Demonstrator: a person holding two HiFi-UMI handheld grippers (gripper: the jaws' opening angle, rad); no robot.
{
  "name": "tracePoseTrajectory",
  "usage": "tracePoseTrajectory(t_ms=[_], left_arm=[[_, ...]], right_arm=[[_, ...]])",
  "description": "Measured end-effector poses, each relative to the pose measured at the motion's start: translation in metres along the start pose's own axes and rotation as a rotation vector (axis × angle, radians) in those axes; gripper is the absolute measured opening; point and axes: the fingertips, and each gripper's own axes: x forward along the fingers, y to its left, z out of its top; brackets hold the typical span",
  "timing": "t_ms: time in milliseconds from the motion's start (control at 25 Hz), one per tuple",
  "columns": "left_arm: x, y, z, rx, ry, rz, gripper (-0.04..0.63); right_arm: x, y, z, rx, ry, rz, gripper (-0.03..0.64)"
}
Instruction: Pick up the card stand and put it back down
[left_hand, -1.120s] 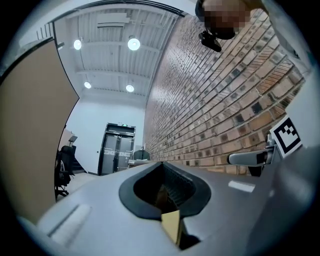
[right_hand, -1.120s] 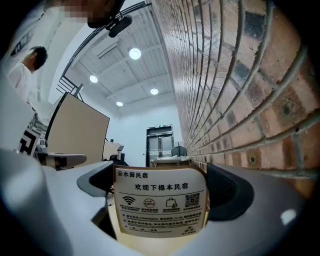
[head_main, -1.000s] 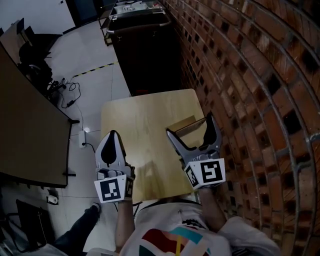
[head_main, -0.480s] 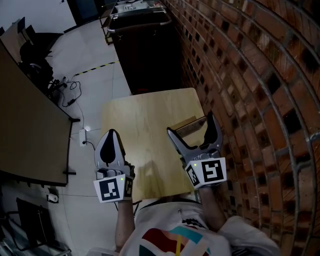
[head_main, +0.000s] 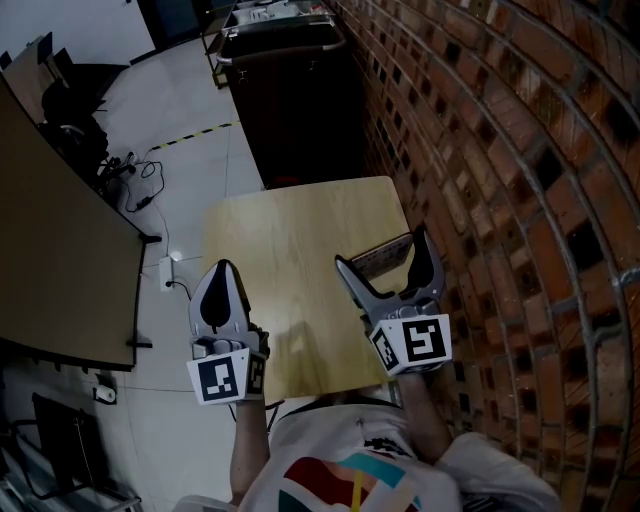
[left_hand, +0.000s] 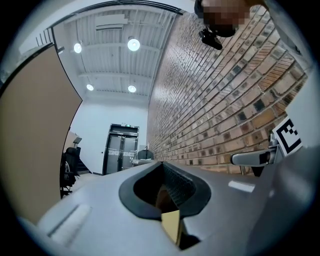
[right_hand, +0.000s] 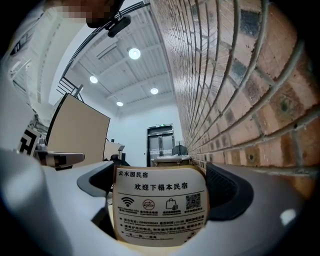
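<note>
The card stand (head_main: 385, 256), a white printed card in a wooden base, is at the right edge of the small wooden table (head_main: 280, 230). My right gripper (head_main: 382, 252) has its jaws spread wide on either side of it. In the right gripper view the card stand (right_hand: 160, 207) fills the gap, its side edges meeting both pads of the right gripper (right_hand: 162, 185). I cannot tell whether its base touches the table. My left gripper (head_main: 225, 272) is shut and empty over the table's left front corner; the left gripper view shows the left gripper (left_hand: 162, 167) with its jaws together.
A brick wall with wire mesh (head_main: 500, 150) runs close along the right side of the table. A dark cabinet (head_main: 290, 100) stands beyond the table's far edge. A brown partition (head_main: 50, 250) is at the left, with cables (head_main: 130, 180) on the floor.
The card stand has shifted slightly right between the right jaws and shows more of its printed face. Both grippers have hardly moved. A foot at the lower left has left the view.
</note>
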Motion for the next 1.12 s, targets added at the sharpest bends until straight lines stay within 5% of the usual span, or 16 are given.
tracePoseTrajectory(t_ms=[480,1120], left_arm=[[0.005,0.008,-0.013,-0.012,0.033,0.011,0.005],[0.028,0.047,-0.037,-0.02,0.082,0.088,0.005]], right_arm=[[0.056,-0.025,-0.1,-0.017,0.18,-0.026,0.548],[0.122,-0.056,-0.231,0.061,0.411,-0.174,0.546]])
